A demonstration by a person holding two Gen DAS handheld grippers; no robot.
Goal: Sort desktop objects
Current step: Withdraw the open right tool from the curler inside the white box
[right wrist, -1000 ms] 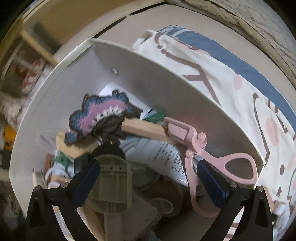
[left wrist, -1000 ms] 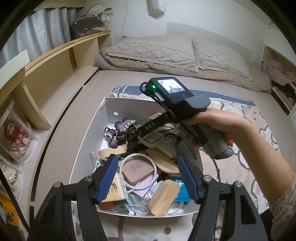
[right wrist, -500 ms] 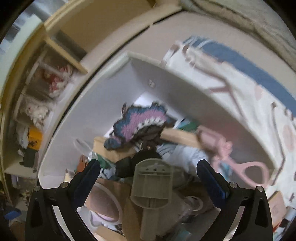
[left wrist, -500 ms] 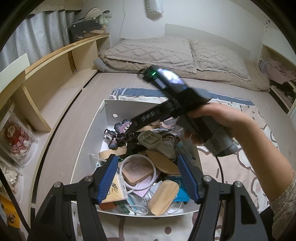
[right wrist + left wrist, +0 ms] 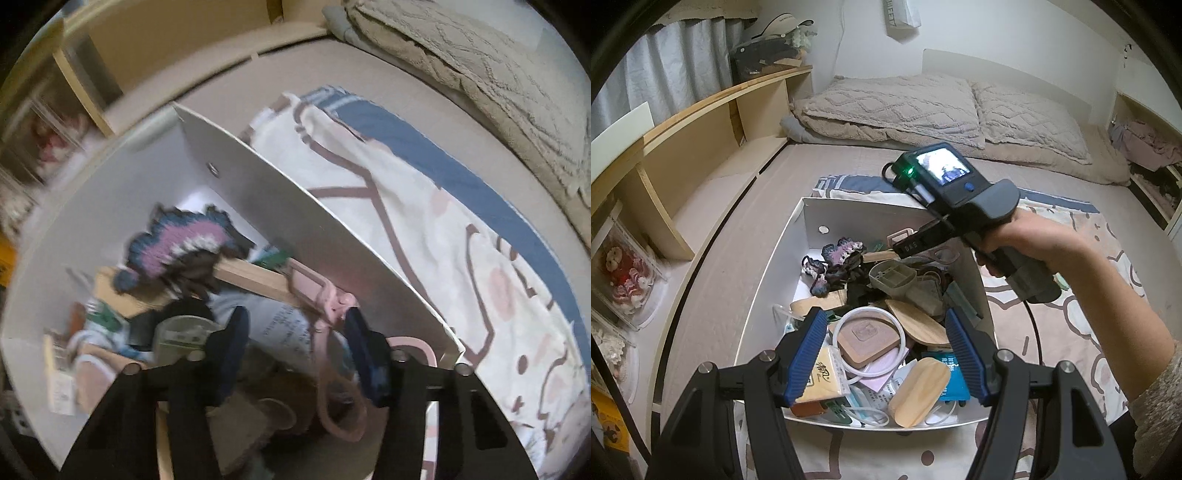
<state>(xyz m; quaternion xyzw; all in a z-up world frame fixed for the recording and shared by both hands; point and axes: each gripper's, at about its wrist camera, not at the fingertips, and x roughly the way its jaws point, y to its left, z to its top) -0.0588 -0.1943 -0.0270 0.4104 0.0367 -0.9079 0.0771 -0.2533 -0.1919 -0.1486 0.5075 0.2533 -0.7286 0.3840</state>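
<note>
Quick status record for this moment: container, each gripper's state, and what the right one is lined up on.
container: white box on the bed, piled with mixed items
left gripper: open, above the near end of the box, over a round wooden coaster
right gripper: jaws partly closed, apparently not yet gripping
target: pink scissors by the box wall, pivot between the fingers
nearby: crocheted purple piece

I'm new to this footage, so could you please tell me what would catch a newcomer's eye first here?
A white box crammed with clutter sits on a patterned blanket on the bed. The right gripper reaches into it, fingers either side of pink scissors, near a purple crocheted piece. The left gripper hovers open above the box's near end.
</note>
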